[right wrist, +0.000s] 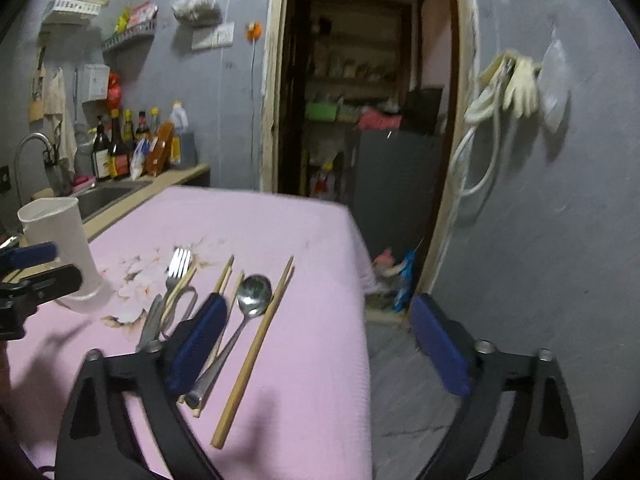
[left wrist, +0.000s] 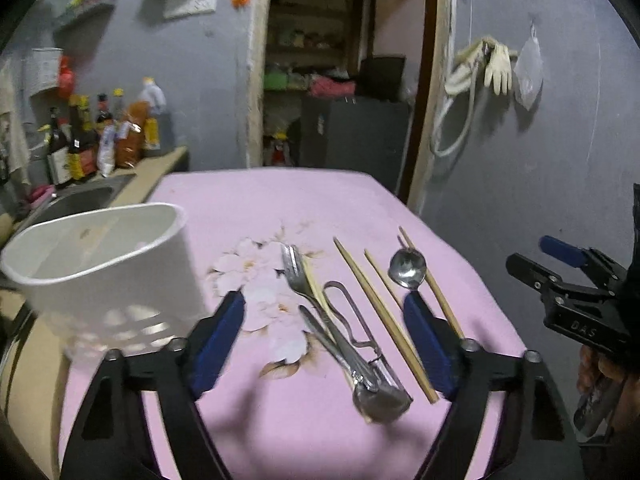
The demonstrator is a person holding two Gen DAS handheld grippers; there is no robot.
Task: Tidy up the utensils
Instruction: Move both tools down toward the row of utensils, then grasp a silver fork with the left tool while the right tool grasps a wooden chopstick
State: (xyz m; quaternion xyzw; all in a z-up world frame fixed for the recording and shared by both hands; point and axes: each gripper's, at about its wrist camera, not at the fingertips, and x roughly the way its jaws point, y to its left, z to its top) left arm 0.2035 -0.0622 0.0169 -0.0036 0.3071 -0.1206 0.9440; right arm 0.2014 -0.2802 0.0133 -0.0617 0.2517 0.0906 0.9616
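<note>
A white utensil holder stands at the left of the pink-clothed table; it also shows in the right wrist view. A fork, a second spoon lying bowl-down, a metal peeler, wooden chopsticks and a spoon lie side by side on the cloth. My left gripper is open and empty above the fork and peeler. My right gripper is open and empty, over the table's right edge beside the spoon and a chopstick.
A sink and a counter with several bottles lie left of the table. A doorway opens behind it. A grey wall with hanging gloves is on the right. The floor drops off past the table's right edge.
</note>
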